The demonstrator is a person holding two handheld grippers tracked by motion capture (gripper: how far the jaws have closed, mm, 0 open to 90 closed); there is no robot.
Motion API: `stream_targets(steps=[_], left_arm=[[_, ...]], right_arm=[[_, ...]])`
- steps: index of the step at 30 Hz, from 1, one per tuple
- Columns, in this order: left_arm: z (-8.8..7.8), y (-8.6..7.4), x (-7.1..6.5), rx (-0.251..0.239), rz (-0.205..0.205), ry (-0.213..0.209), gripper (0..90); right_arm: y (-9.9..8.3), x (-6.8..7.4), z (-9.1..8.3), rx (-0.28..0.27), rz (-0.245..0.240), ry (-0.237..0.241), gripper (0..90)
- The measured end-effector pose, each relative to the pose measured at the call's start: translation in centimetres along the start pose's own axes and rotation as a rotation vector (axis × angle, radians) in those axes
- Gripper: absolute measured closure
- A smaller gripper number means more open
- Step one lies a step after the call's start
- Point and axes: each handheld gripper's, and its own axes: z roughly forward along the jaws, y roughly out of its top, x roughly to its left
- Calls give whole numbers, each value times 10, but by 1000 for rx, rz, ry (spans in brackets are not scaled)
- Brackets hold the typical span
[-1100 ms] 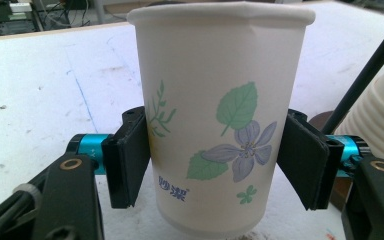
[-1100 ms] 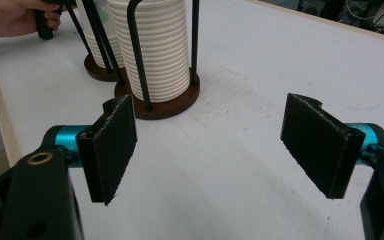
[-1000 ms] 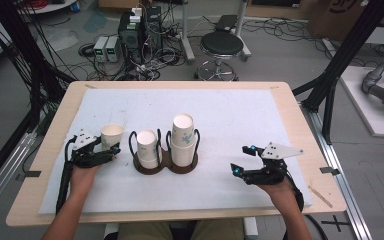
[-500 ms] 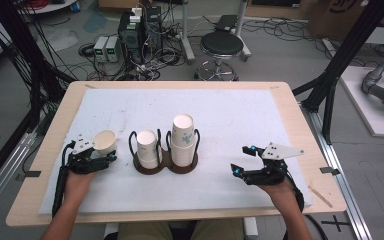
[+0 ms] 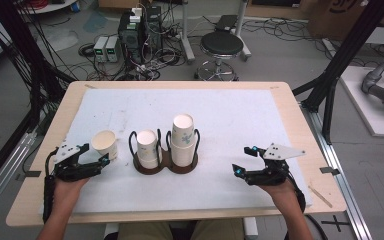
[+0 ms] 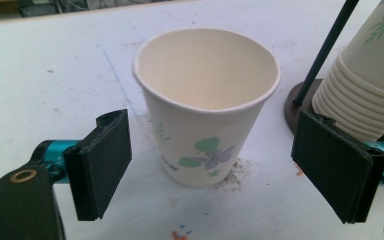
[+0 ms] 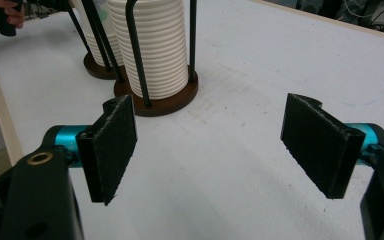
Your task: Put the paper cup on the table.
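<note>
Surface: white mat (image 5: pixel 240 120) covering a wooden table, cluttered lab floor behind.
Progress: single paper cup (image 5: pixel 105 143) is standing upright on the mat, left of the holder (image 5: pixel 166 164); release looks done, retreat remaining.
Left gripper (image 5: pixel 96 161): jaws have just been opening, cup between them, pads clear.
Right gripper (image 5: pixel 240 170): gaping wide, gripping nothing.
Containers: loose cup empty; holder carrying two cup stacks (image 5: pixel 184 141).

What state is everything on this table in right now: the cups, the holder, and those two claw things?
Single paper cup: upright, empty, standing free on the table.
Left gripper: open, jaws just opened, either side of the cup without touching.
Right gripper: open, holding nothing.
Cup holder: two stacks of cups, the right taller.
</note>
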Motion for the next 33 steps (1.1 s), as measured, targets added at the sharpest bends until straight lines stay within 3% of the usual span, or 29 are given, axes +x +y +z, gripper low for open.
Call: stream_targets(steps=[3, 7, 9, 13, 14, 16, 18, 24, 33], left_arm=[[-12, 2, -1, -60, -8, 17, 164], [-26, 9, -5, -163, 10, 1, 164], [-30, 11, -8, -209, 8, -27, 164], [-29, 18, -15, -271, 14, -146, 164], [-28, 18, -16, -275, 14, -171, 164], [-23, 20, -22, -281, 5, -262, 164], [-19, 20, -27, -271, 29, -300, 163], [-13, 20, -39, -254, 36, -338, 156], [-14, 19, -41, -270, 36, -353, 158]], right_arm=[[-1, 1, -1, 3, 2, -5, 230], [-3, 0, -3, 8, 1, -20, 224], [-4, -1, -4, 4, 3, -37, 223], [-7, -2, -7, -2, 15, -70, 221], [-8, -2, -8, 2, 17, -78, 221], [-9, -2, -9, 1, 17, -92, 221], [-11, -2, -11, -5, 24, -101, 216], [-13, -3, -14, -8, 34, -118, 213], [-12, 0, -15, -14, 28, -120, 213]])
